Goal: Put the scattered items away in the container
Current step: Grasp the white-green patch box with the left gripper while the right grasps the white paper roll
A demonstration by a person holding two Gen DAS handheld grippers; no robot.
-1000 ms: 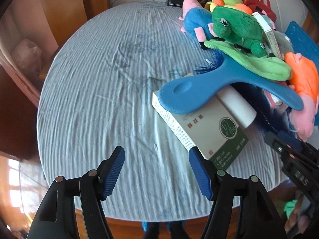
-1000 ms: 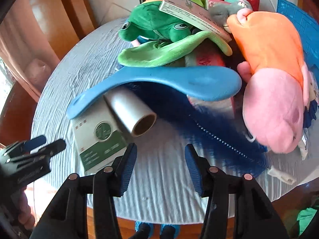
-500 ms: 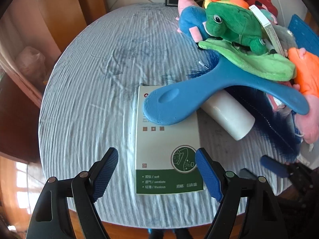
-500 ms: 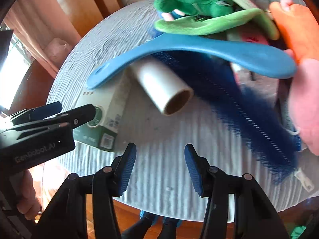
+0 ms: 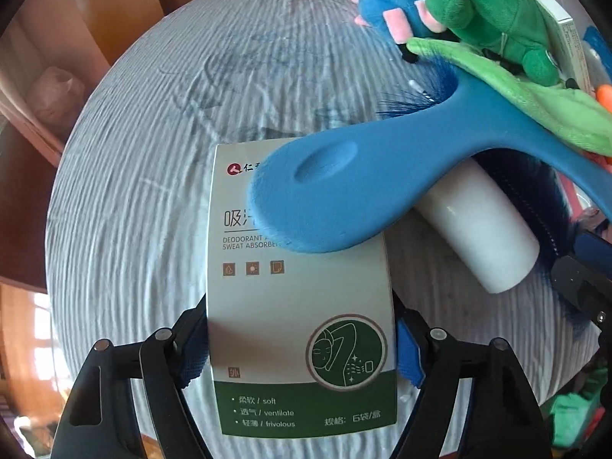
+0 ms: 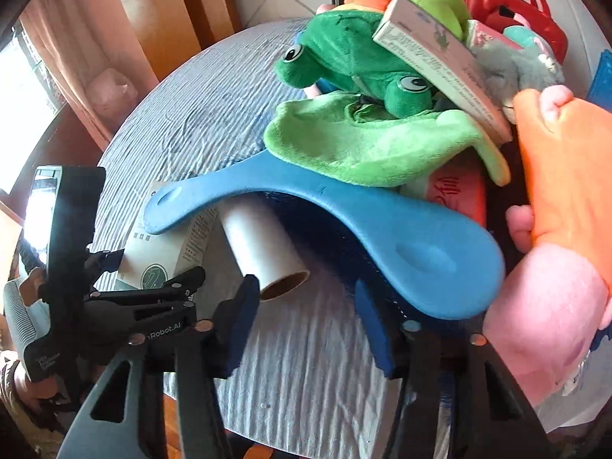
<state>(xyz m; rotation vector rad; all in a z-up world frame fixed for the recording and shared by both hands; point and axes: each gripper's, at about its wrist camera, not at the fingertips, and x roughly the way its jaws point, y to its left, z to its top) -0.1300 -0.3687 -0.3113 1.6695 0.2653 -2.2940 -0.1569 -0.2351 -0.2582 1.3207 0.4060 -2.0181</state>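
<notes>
Blue-clothed table [image 5: 134, 191] — box [image 5: 298, 325] between left tool [image 5: 302, 355] pads.

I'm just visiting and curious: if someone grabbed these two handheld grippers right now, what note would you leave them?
Left gripper: jaws just closing on the box, pads at its long sides. The box lies flat on the table with the blue brush handle across it.
Right gripper: open, jaws just narrowing, nothing between them, beside the white roll.
Done: nothing visibly put away; toys such as the green frog sit piled by the red basket.
Left: the box, then everything else.
</notes>
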